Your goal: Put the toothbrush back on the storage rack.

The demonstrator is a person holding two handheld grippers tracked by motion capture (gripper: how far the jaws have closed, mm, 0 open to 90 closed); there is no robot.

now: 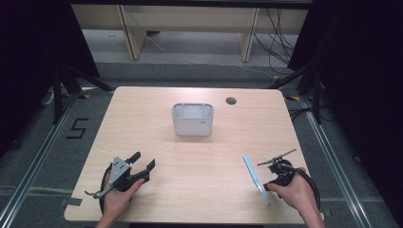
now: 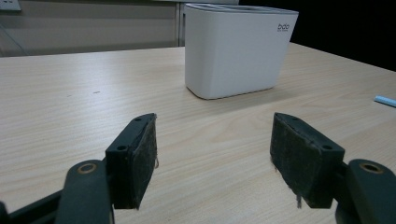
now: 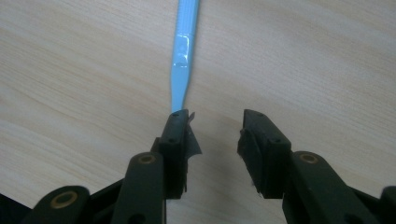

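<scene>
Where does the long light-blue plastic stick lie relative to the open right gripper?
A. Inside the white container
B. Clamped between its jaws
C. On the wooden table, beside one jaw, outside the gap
C: the long light-blue plastic stick lies flat on the wooden table, running under one jaw of the right gripper, whose gap holds nothing.

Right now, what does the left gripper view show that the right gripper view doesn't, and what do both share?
Left gripper view alone: the white container standing upright on the table, a pale wall behind it, and the left gripper with its fingers wide apart over bare wood.

Right gripper view alone: the right gripper, open, with the near end of the blue stick running under one of its fingers.

Both: the wooden table and the blue stick.
</scene>
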